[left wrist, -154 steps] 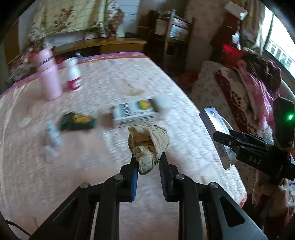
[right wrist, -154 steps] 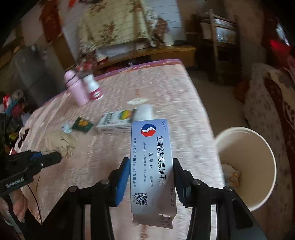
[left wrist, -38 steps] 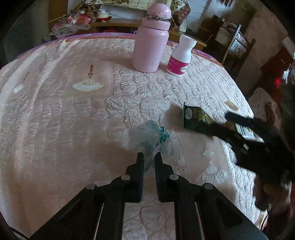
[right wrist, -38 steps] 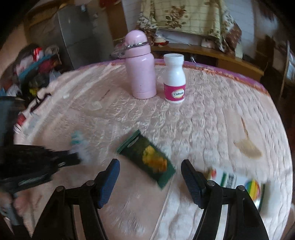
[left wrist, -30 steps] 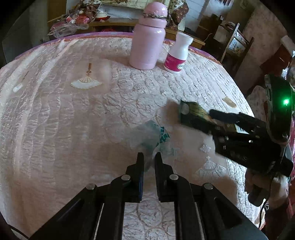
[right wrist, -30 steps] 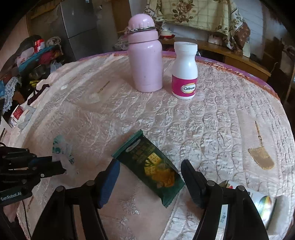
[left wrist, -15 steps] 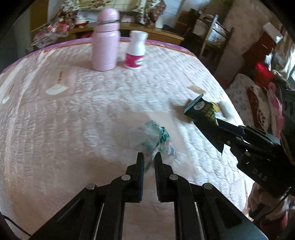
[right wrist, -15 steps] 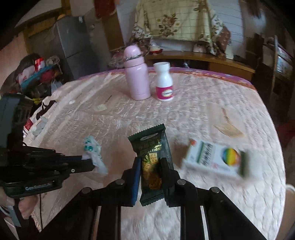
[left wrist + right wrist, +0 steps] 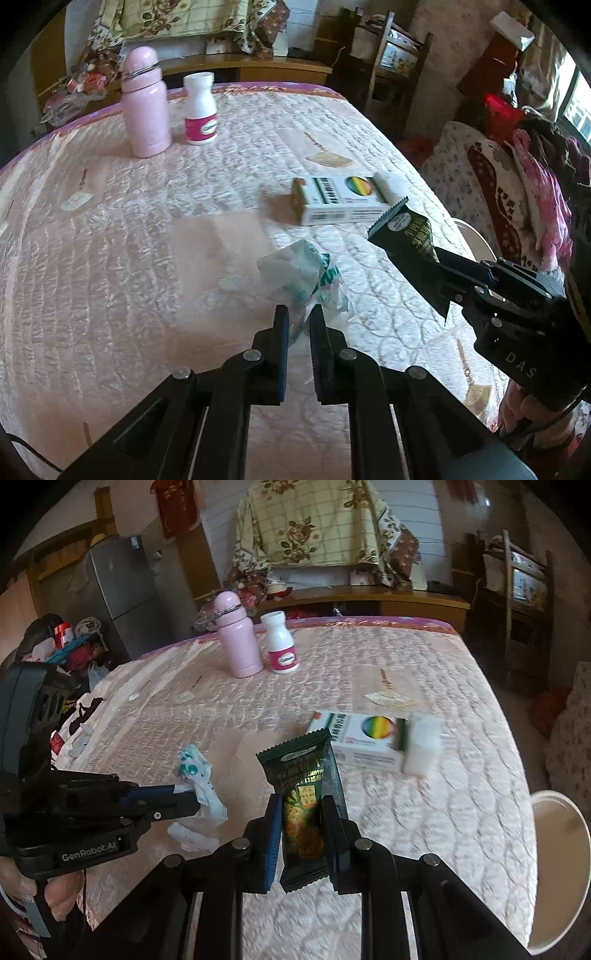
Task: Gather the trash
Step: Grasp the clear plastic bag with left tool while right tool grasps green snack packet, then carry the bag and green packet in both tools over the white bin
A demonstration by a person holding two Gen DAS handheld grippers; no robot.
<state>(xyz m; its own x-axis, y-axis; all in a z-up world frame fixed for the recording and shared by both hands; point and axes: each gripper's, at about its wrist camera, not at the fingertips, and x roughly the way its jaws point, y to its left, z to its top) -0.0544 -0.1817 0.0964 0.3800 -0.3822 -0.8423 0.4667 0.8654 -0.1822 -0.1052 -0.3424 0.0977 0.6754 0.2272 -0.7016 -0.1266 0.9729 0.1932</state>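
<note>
My left gripper [image 9: 298, 317] is shut on a crumpled white and green plastic wrapper [image 9: 299, 271], held above the pink quilted table [image 9: 110, 258]. The same wrapper [image 9: 197, 775] shows at the left in the right wrist view. My right gripper [image 9: 300, 806] is shut on a dark green cracker packet [image 9: 301, 790], lifted off the table. In the left wrist view that packet [image 9: 404, 230] sticks out of the right gripper at the right. A white bin [image 9: 557, 875] stands beside the table at the lower right.
A white box with a rainbow spot [image 9: 364, 740] lies on the table beyond the packet. A pink flask [image 9: 238, 638] and a white pill bottle [image 9: 282, 648] stand at the far side. A couch with cushions [image 9: 517, 177] lies to the right of the table.
My right gripper closed on the green packet and lifted it off the table. Both grippers have swung to the right with their loads, and the bin has come into the right wrist view.
</note>
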